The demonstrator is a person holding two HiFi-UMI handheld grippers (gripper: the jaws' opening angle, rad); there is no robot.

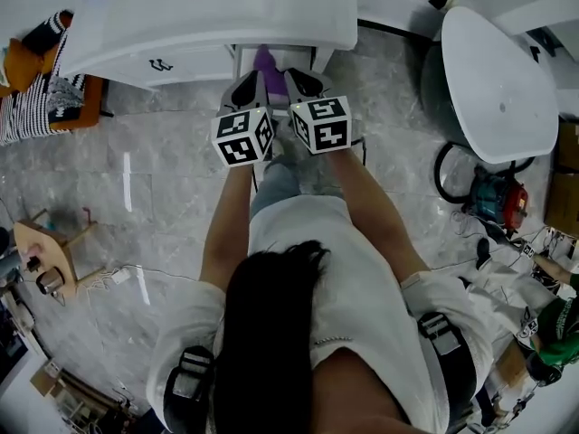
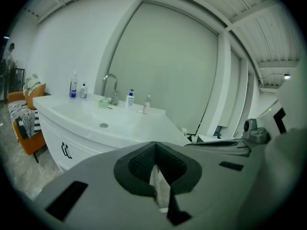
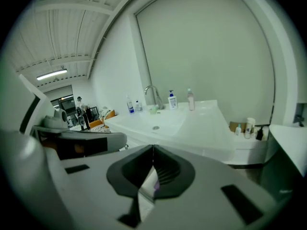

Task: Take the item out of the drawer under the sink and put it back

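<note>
Left gripper (image 1: 246,89): jaws pressed together, nothing in them; it sits side by side with the right one over your knees.
Right gripper (image 1: 303,81): jaws together, empty; a purple sliver shows below through the gap.
Purple item (image 1: 264,59): just past both tips and between them, at the front edge under the basin; can't tell if either claw touches it.
Sink vanity (image 1: 226,21): white, its front edge is right ahead of your tips.
Marble floor (image 1: 163,179): open on your left, out to the wooden stool (image 1: 45,247).
Bathtub (image 1: 502,80): its rim crowds your right, with a teal and red machine (image 1: 493,197) on the floor below it.
Orange chair (image 1: 36,80): at the vanity's left end.
Faucet (image 2: 111,83): at the back of the basin, with bottles beside it.
</note>
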